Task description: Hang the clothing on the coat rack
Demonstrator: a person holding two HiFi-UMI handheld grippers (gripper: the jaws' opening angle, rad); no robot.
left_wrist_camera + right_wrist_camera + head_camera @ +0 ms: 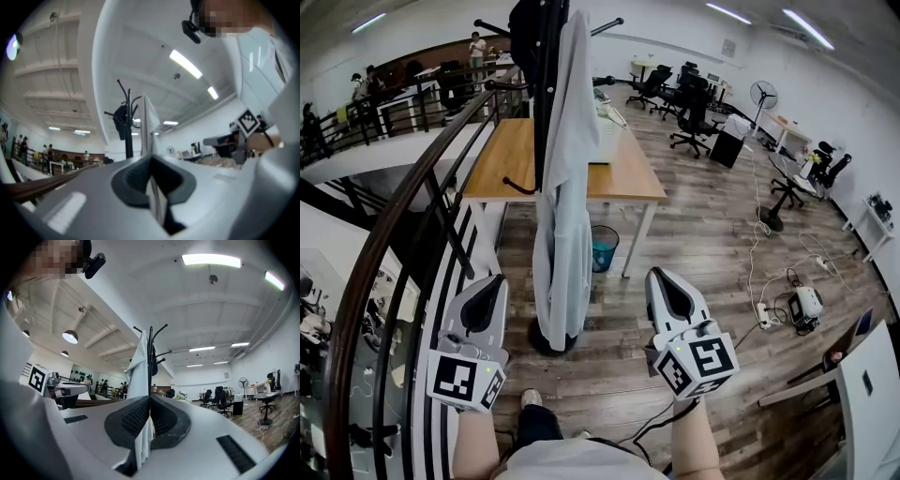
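L tool (494,283) & R tool (657,278) both closed, empty, side-by-side, low, fwd toward garment (567,187) on rack (546,94).

The left gripper (494,279) and the right gripper (655,273) share one build: a smooth, pale grey shell tapering to a rounded tip, with a black teardrop-shaped recess around the jaws. The dark pads (133,417) of the right one carry a fine dotted texture, and a black ribbed slot (236,453) is set into its shell. Each ends in a white marker cube (467,380) printed with black square patterns and has a small green light (675,349) near one corner. A black cable (652,427) trails from the right gripper. The person wears a white top (572,461), dark trousers (534,422), a pale shoe (530,398) and a black head camera (95,264).
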